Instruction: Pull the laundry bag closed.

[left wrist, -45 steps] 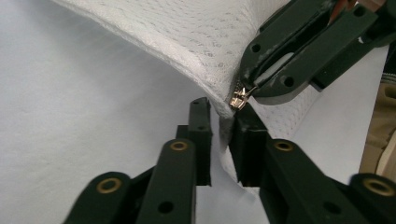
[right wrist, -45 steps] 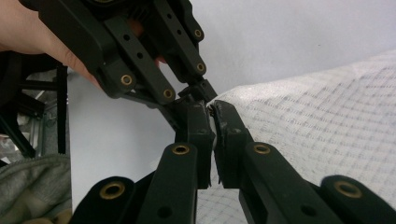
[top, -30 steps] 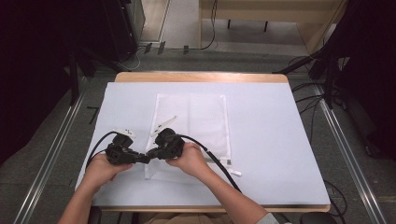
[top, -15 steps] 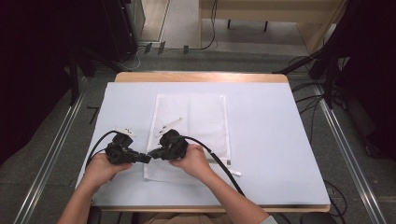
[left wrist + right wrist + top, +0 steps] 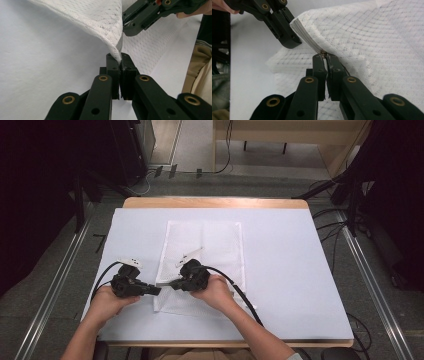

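Surface (image 5: 300,270) is white-covered, wood edge at the far side; grey floor and metal rails on both sides, dark stands and cables around the room. White mesh laundry bag (image 5: 210,250) lies flat mid-surface, near-left corner lifted. Versus a second ago: my left hand hasn't moved, my right hand has slid slightly toward me and down, and the bag's near edge bunches more under it. Left gripper (image 5: 120,65): fingers (image 5: 112,72) clamped tight on the bag's corner at the zipper's end, mesh rising up and away from the tips. Right gripper (image 5: 325,60): fingers (image 5: 319,67) pinched closed on the zipper pull (image 5: 322,53), just beside the left gripper, zipper tape running between them.
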A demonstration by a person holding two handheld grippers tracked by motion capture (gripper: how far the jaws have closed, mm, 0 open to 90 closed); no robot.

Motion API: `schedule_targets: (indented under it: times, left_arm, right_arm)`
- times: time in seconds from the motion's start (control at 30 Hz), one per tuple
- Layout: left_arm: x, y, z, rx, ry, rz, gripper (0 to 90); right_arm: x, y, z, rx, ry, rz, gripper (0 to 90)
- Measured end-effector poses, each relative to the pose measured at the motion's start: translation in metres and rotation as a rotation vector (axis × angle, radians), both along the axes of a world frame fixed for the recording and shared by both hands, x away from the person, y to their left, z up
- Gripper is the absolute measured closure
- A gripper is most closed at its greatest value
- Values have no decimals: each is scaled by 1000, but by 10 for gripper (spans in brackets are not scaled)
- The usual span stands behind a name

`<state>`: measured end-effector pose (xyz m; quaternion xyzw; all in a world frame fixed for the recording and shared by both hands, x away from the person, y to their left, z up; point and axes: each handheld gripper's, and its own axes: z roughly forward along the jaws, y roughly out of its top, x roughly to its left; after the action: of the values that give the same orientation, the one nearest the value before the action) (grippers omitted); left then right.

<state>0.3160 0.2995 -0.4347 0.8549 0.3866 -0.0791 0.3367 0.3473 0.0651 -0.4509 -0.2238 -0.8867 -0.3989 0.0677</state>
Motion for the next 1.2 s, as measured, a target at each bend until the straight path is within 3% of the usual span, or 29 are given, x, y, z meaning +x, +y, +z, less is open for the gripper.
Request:
schedule_targets:
  times: [0.3, 1.2]
  left_arm:
    - [0, 5, 0, 6, 13, 18, 884]
    - [1, 7, -1, -2, 21, 13, 883]
  right_arm:
    - [1, -3, -4, -16, 6, -8, 882]
    - [2, -29, -6, -42, 23, -45, 882]
